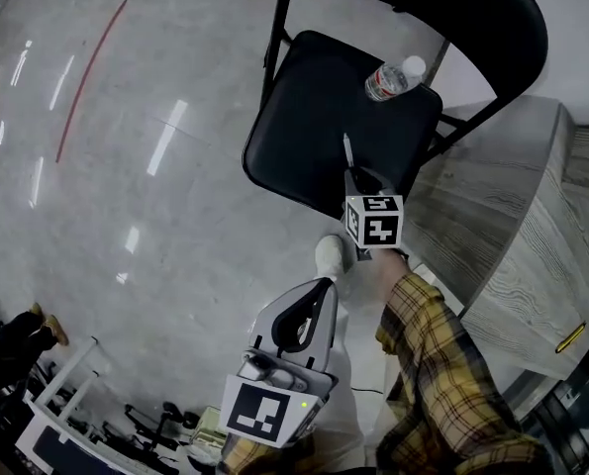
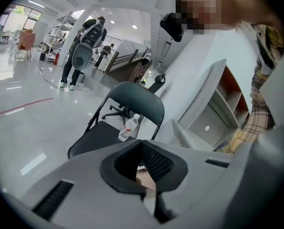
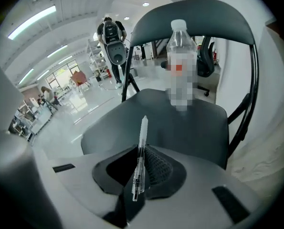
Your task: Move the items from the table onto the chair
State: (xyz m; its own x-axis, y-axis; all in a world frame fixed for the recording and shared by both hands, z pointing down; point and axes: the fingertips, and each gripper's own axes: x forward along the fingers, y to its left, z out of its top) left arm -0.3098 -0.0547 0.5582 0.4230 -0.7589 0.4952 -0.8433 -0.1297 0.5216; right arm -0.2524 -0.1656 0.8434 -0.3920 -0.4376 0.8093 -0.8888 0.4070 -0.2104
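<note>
A black folding chair [image 1: 314, 127] stands on the pale floor, and a clear water bottle [image 1: 393, 77] stands upright at the back of its seat. My right gripper [image 1: 352, 174] hangs over the seat's front part, shut on a clear pen [image 1: 347, 151] that sticks out past the fingertips. In the right gripper view the pen [image 3: 140, 159] is pinched between the pads, pointing at the bottle [image 3: 181, 51]. My left gripper [image 1: 309, 310] is lower and nearer to me, off the chair, its jaws together with nothing in them. From the left gripper view the chair [image 2: 134, 99] and bottle [image 2: 127, 128] lie ahead.
A grey wood-grain table [image 1: 512, 226] stands right of the chair, with a small yellow object [image 1: 571, 337] near its near edge. My shoe [image 1: 332, 255] is on the floor below the seat. A white shelf unit [image 2: 223, 104] and a distant person [image 2: 84, 46] show behind.
</note>
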